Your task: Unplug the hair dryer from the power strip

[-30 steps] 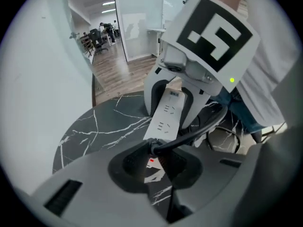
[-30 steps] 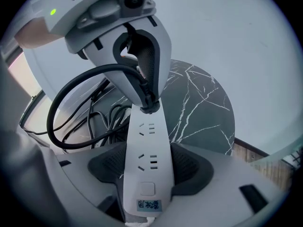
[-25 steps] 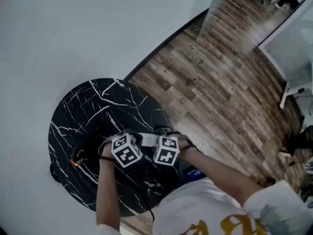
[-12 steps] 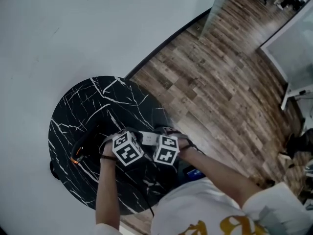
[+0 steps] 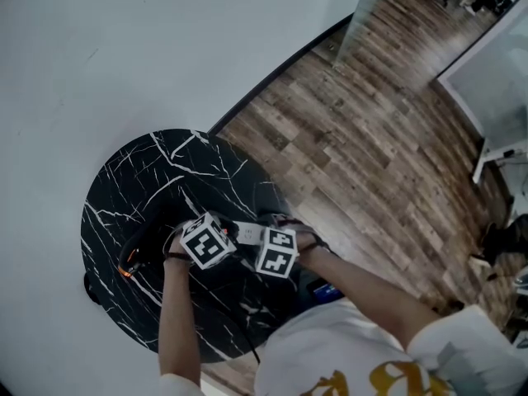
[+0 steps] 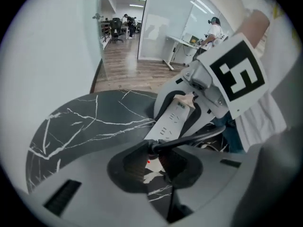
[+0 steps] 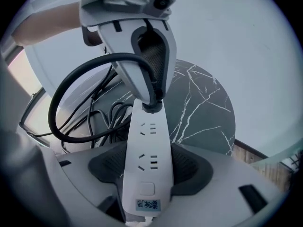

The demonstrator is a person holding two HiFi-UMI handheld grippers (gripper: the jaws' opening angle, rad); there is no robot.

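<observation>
Round black white-veined marble table (image 5: 140, 180) beside brown plank floor (image 5: 355, 139) — right gripper (image 7: 147, 168) clamps white plastic power strip (image 7: 145, 131), left gripper (image 6: 154, 161) pinches black plug (image 7: 151, 107).

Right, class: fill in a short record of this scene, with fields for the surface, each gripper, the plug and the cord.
surface: round black marble table
right gripper: shut on the white power strip, near its switch end
left gripper: shut on the black plug at the strip's far end
plug: seated in the end socket, not yet pulled out
cord: black, loops away from the plug
</observation>
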